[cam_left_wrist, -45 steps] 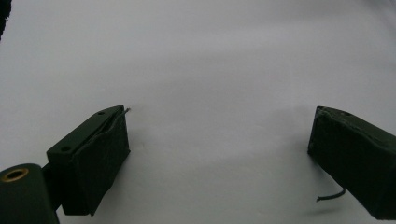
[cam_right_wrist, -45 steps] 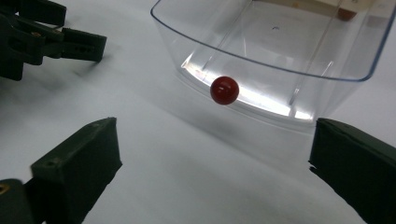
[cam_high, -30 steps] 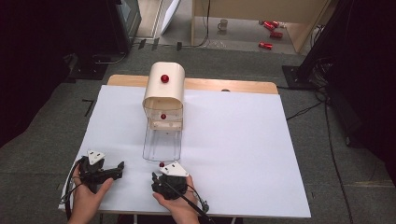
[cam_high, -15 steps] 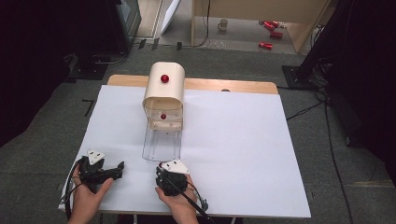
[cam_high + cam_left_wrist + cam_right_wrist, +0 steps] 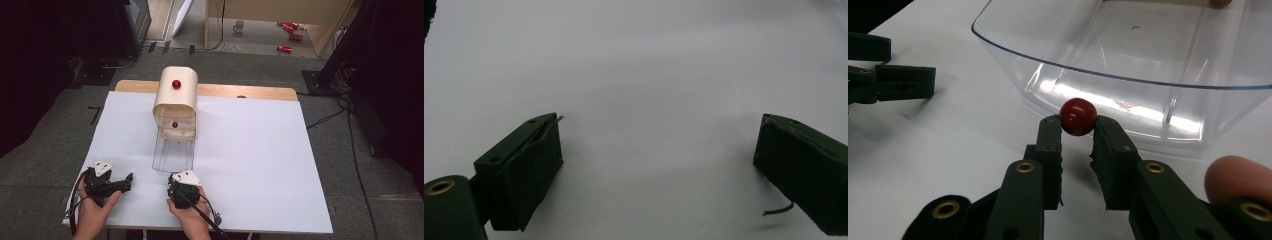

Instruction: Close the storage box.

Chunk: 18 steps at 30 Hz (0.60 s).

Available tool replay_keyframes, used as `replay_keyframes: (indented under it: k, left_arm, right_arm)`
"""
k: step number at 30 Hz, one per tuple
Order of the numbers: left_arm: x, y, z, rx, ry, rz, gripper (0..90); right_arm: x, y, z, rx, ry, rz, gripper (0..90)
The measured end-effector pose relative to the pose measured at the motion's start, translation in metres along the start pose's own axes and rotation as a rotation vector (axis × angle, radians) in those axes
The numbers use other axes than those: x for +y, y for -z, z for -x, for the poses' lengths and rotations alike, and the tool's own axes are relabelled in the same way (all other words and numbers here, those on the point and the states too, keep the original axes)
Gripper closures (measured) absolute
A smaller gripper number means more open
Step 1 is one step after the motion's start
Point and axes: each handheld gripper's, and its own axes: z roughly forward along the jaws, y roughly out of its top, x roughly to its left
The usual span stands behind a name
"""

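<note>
A cream cabinet [image 5: 175, 100] stands at the far middle of the white table [image 5: 260, 160], with a red knob [image 5: 176, 83] on its top and another [image 5: 174, 124] on its front. Its clear plastic drawer [image 5: 172, 152] [image 5: 1128, 60] is pulled out toward me and looks empty. My right gripper [image 5: 181, 176] [image 5: 1077, 125] is shut on the drawer's small red knob [image 5: 1078, 116], pinched between the jaw tips. My left gripper [image 5: 127, 180] [image 5: 659, 145] rests open on the sheet at the near left, pointing right with nothing between its jaws, and appears again as the left gripper [image 5: 898, 80].
A person's thumb [image 5: 1243, 177] lies along the right gripper. The wooden table edge [image 5: 250, 91] shows behind the white sheet. On the floor behind lie red cans [image 5: 285, 48] and a mug [image 5: 239, 26]. Dark stands flank both sides of the table.
My right gripper has shifted slightly to the right at the drawer's front, and its grey plate now hides the red knob from above. The left gripper has stayed put.
</note>
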Motion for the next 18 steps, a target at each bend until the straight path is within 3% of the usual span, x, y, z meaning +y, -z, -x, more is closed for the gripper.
replay_keyframes:
  k: [18]
  left_arm:
    - [0.000, 0.000, 0.000, 0.000, 0.000, 0.001, 5.4]
  right_arm:
    - [0.025, 0.002, 0.004, -0.012, 0.023, 0.047, 75.6]
